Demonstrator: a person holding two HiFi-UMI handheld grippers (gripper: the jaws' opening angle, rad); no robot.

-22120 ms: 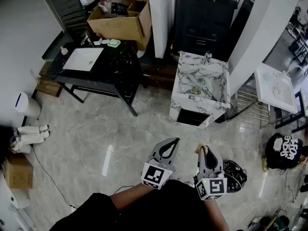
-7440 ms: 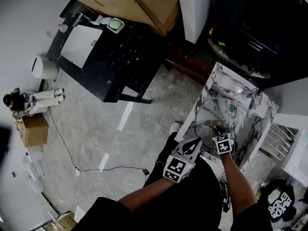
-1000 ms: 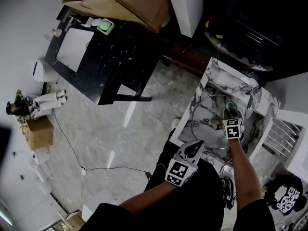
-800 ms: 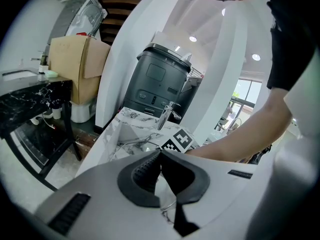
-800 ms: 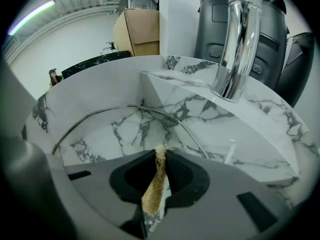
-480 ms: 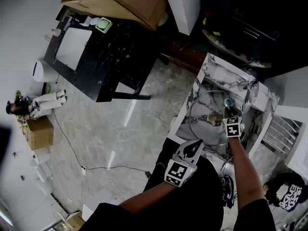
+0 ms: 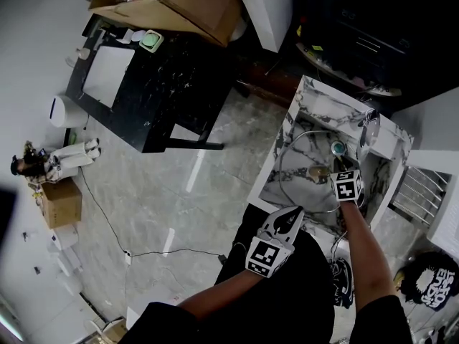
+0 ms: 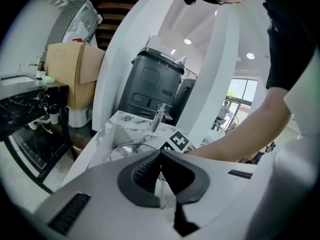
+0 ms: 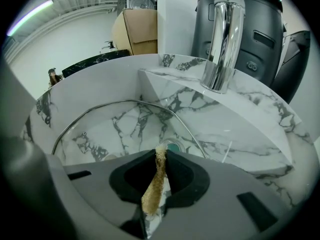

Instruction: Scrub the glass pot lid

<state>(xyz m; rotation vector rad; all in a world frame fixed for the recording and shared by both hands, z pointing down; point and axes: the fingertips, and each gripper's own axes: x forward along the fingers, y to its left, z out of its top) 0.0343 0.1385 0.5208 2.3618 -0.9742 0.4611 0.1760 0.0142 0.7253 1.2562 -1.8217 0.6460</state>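
Glass pot lid inside marble sink

Clear glass pot lid, metal-rimmed; seemingly tilted inside the marble sink

The sink is white stone with grey veins, smooth and glossy. Its tap is mirror-bright metal. The pot lid is clear glass with a thin shiny metal rim. The tan scrubber looks rough and fibrous. The right hand-held gripper and left hand-held gripper are matt grey plastic with black ribbed pads. The floor is polished tile. The box is plain cardboard.
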